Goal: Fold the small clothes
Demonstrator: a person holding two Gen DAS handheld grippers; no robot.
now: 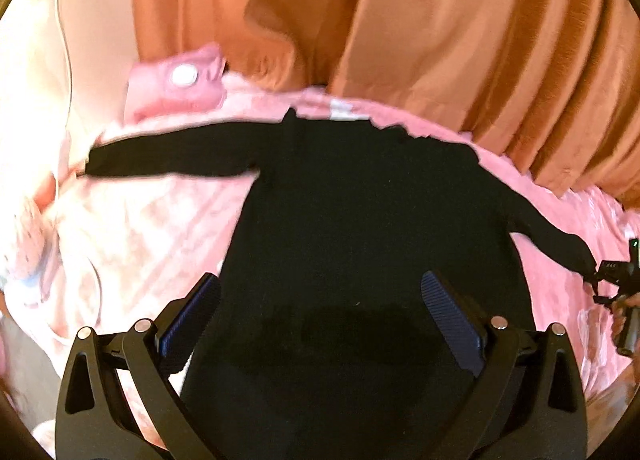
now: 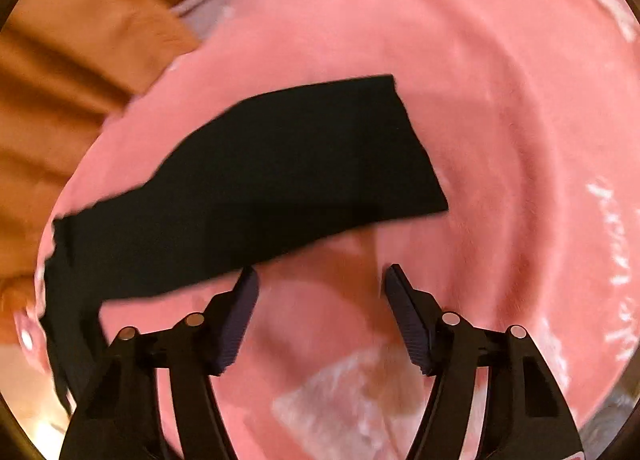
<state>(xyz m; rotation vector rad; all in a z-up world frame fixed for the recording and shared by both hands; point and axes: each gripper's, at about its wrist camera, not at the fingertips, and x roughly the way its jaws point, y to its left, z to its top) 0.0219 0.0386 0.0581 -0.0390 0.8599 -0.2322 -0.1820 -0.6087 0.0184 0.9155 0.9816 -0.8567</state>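
A black long-sleeved top (image 1: 360, 228) lies flat on a pink blanket (image 1: 152, 220), both sleeves spread out to the sides. My left gripper (image 1: 320, 284) is open and empty, hovering over the lower body of the top. In the right wrist view the top's right sleeve (image 2: 280, 188) lies across the pink blanket (image 2: 500, 140). My right gripper (image 2: 320, 276) is open and empty just below the sleeve, near its cuff end. The right gripper also shows at the right edge of the left wrist view (image 1: 616, 280), beside the sleeve cuff.
An orange curtain (image 1: 400, 20) hangs behind the bed and shows in the right wrist view (image 2: 80, 60) at the left. A pink item with a white round patch (image 1: 180, 80) lies at the blanket's far edge.
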